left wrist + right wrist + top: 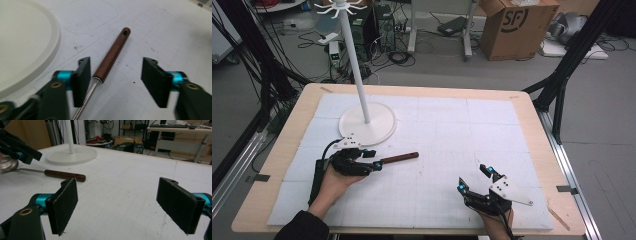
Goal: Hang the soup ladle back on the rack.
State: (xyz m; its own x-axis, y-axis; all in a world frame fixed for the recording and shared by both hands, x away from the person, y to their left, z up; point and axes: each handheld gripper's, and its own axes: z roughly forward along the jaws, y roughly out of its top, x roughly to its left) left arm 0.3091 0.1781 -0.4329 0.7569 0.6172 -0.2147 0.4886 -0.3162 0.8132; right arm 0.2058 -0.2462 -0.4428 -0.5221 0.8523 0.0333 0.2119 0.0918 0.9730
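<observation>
A utensil with a dark wooden handle [399,158] and a thin metal shaft lies flat on the white mat. My left gripper [373,166] is open over it. In the left gripper view the handle [113,53] points away from my gripper [117,80]; the shaft runs close by the left jaw and the right jaw stands well clear. At the near right, my right gripper [472,177] is open with nothing in it. The right gripper view shows its jaws [122,202] wide apart, the handle [63,175] beyond them, and a rounded metal end [7,163] beside the left gripper [22,152].
A white hook stand rises from a round base [367,125] just behind my left hand, seen close at the left in the left gripper view [25,45]. A white mat [452,130] covers the wooden table. Cables, a cardboard box [517,25] and frame legs lie beyond the far edge.
</observation>
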